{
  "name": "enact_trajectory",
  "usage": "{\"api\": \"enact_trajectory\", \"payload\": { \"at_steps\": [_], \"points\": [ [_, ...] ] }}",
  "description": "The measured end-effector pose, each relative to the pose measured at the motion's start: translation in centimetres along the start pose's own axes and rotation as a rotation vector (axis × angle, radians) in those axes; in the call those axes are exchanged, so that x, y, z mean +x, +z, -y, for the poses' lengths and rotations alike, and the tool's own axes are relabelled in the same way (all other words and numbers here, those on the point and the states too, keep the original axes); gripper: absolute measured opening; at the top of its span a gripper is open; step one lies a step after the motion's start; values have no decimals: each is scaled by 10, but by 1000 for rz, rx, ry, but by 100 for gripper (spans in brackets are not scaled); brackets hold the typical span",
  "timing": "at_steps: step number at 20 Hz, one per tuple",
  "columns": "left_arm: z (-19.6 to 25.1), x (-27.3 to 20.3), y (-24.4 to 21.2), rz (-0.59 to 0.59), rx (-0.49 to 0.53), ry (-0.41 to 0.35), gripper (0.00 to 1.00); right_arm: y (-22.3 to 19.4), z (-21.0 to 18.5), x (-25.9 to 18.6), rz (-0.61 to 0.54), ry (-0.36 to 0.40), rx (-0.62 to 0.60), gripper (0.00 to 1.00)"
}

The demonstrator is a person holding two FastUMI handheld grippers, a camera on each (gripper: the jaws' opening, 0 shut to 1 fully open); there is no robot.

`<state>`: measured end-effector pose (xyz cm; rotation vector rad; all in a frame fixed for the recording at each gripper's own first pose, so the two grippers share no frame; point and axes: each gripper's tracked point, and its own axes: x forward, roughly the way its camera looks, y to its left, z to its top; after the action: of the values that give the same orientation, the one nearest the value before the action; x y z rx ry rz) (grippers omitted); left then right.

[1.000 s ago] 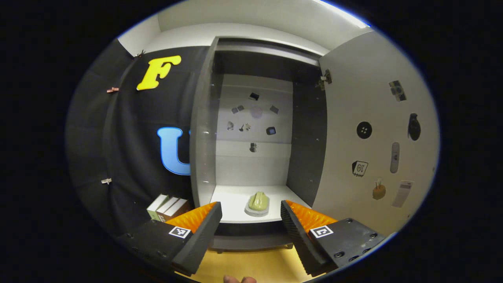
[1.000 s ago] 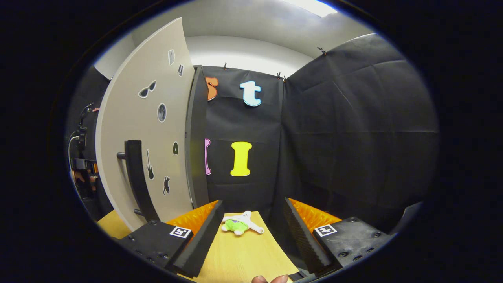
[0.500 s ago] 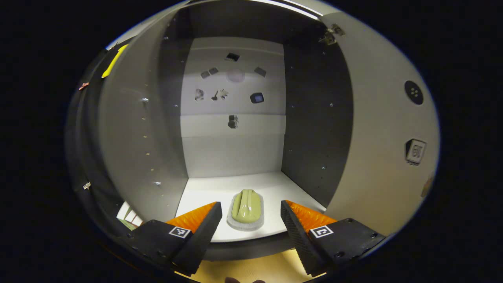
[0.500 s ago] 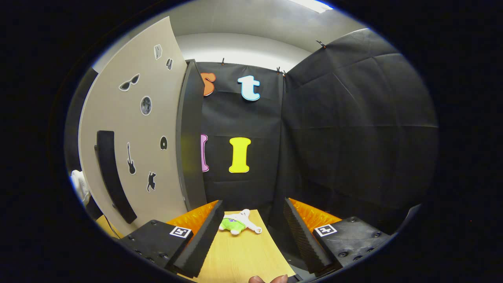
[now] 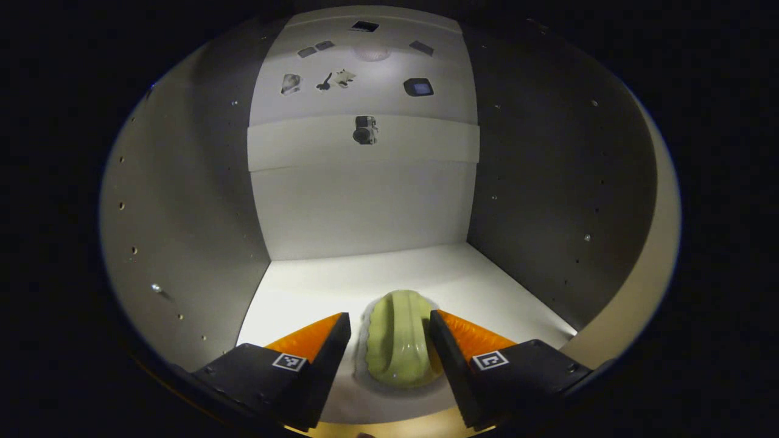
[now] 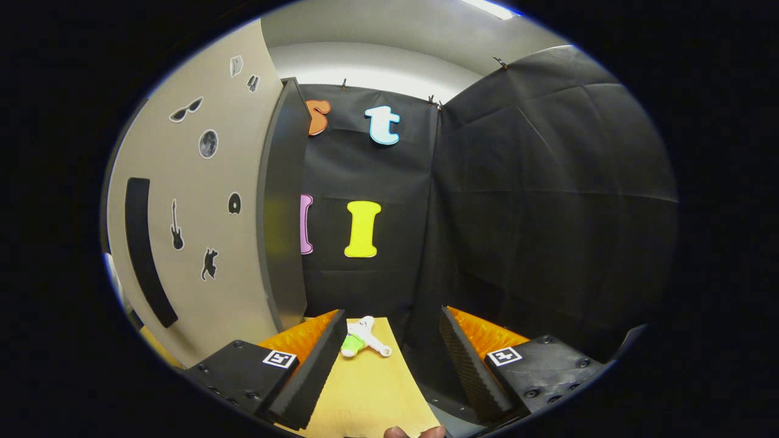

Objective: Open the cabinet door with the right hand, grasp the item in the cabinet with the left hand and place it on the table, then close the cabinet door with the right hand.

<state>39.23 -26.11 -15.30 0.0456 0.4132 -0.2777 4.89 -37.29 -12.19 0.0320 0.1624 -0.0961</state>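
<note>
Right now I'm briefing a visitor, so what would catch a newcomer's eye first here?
The pale green brush on the white cabinet shelf, lying between the open fingers of the left tool. Then the beige cabinet door with black stickers and a dark handle, left of the right tool. A small green and white plush toy lies on the wooden table.
</note>
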Motion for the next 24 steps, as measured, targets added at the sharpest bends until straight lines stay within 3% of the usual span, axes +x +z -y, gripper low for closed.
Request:
{"api": "enact_trajectory", "payload": {
  "at_steps": [4, 5, 9, 16, 24],
  "points": [
    [1, 0, 7, 17, 29, 0, 58, -4, 2, -5, -17, -13, -9, 98],
    [2, -1, 5, 10, 34, 1, 30, -4, 1, -7, -18, -15, -12, 98],
    [5, -23, 14, 37, 51, -16, 23, 4, -9, -19, -3, -13, -19, 98],
    [-5, -114, 28, 123, 40, -9, 24, 21, -29, -46, 31, -22, 8, 98],
    [-2, -234, -17, 181, 20, -25, 23, 44, -70, -61, 108, -9, 1, 95]
  ]
}}
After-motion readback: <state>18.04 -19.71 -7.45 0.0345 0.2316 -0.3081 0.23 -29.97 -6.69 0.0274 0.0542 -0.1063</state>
